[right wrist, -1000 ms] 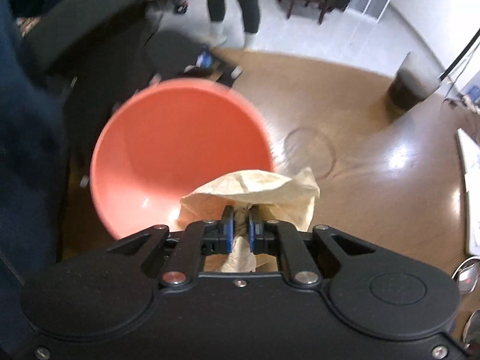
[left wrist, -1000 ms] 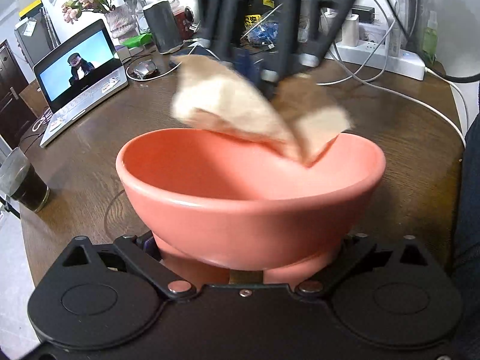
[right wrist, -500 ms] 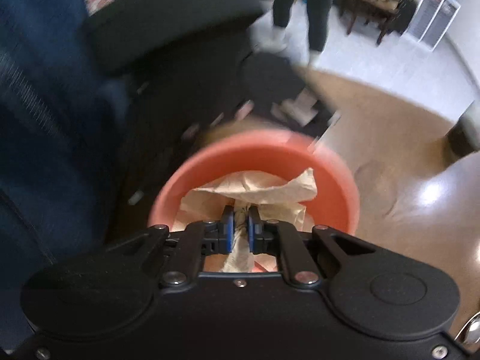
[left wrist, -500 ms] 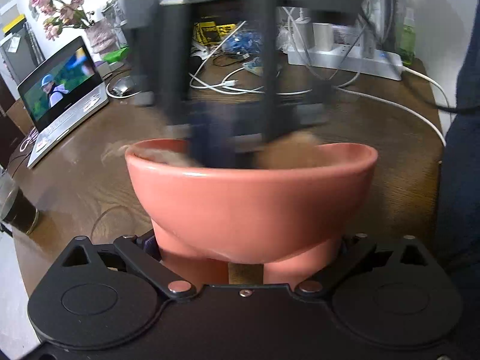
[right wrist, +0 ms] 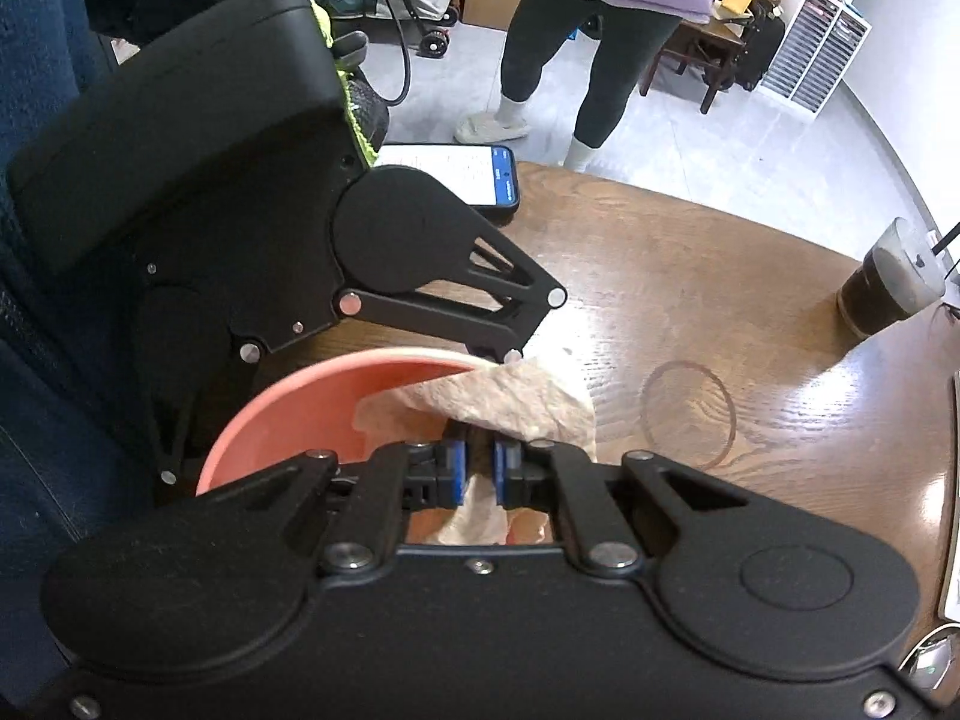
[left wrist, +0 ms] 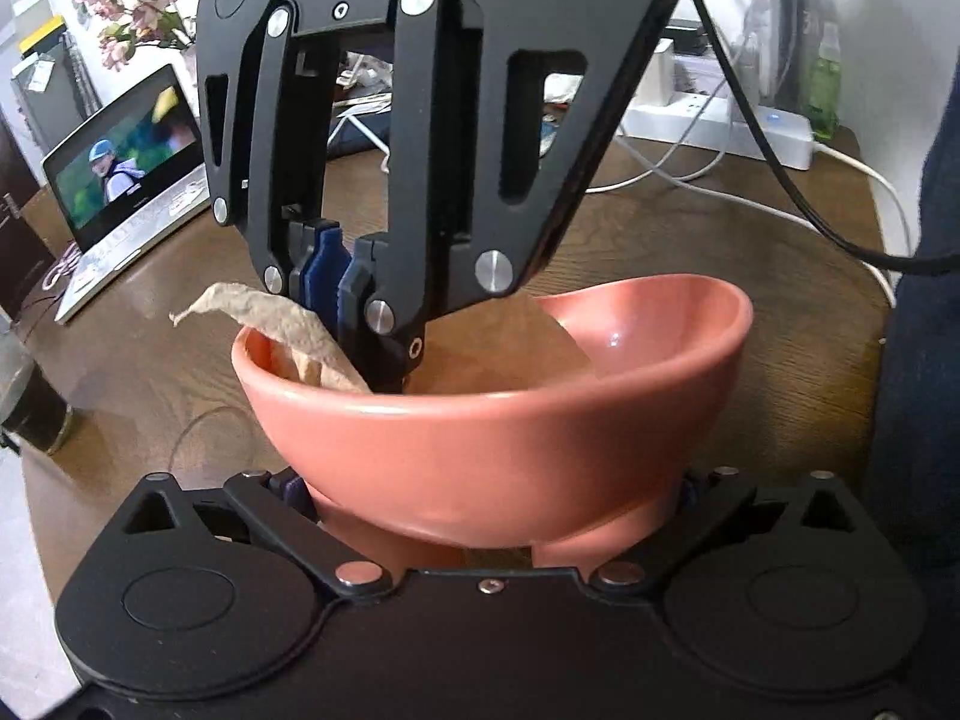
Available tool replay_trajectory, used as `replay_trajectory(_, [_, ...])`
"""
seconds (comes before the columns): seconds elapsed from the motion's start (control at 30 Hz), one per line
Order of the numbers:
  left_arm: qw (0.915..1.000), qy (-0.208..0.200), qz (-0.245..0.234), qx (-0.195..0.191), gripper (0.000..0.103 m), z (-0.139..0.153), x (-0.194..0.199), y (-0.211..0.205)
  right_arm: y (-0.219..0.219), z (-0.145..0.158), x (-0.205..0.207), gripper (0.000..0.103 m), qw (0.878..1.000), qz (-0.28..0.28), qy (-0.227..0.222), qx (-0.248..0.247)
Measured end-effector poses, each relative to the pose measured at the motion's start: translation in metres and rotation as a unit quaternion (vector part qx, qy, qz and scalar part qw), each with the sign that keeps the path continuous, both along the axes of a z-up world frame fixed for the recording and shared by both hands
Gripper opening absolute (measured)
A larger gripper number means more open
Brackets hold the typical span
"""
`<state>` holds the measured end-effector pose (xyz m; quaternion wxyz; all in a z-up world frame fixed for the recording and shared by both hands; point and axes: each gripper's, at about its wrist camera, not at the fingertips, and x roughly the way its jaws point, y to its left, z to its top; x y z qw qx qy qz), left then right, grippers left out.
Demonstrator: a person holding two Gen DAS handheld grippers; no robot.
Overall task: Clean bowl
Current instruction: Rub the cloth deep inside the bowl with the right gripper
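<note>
A: What has the right gripper (right wrist: 477, 471) got?
B: Its blue pads (right wrist: 454, 471) are pinched almost together on a crumpled brown paper towel (right wrist: 510, 405). Seen from the left wrist, that gripper (left wrist: 336, 294) points steeply down into the bowl (left wrist: 498, 450), with the towel (left wrist: 276, 324) flopping over the bowl's far left rim.

A: And the left gripper (left wrist: 492, 516)?
B: Its jaws stand wide, clamped on either side of the bowl's foot ring, holding the bowl at the near edge of that view, tilted a little with its right rim higher.

A: Where is the bowl in relation to the table?
B: Over the brown wooden table (left wrist: 690, 252). Whether it touches the top I cannot tell.

A: What lies farther out?
B: Far left, an open laptop (left wrist: 126, 174) with flowers (left wrist: 126, 18) behind it; far right, a white power strip (left wrist: 732, 120) and cables. A dark iced drink (right wrist: 888, 282) stands at the left edge. From the right wrist, a phone (right wrist: 462, 180) lies near the table's edge, and a person (right wrist: 600, 18) stands on the floor beyond.
</note>
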<state>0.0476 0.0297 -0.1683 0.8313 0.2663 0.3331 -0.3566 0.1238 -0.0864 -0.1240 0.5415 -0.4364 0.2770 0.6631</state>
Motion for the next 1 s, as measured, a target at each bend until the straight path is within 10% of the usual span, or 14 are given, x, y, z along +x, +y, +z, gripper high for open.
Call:
replay_trajectory(0.3, [0.9998,0.009,0.013,-0.010,0.099,0.001,0.003,0.008,-0.022,-0.013,0.002,0.010,0.997,0.012,-0.041,-0.061])
replay_trajectory(0.53, [1.0000,-0.004,0.009,0.000,0.099,0.002,0.002,-0.001,-0.028,-0.018,-0.010,0.011,0.995,0.030,0.013,-0.097])
replay_trajectory(0.7, [1.0000,-0.006,0.002,0.007,0.099,0.003,0.002,-0.006,-0.017,-0.005,-0.021,0.010,0.995,0.032,0.072,-0.066])
replay_trajectory(1.0, [0.9999,0.002,-0.005,0.016,0.099,0.001,0.002,-0.006,-0.006,0.002,-0.005,0.010,1.000,-0.015,0.013,-0.020])
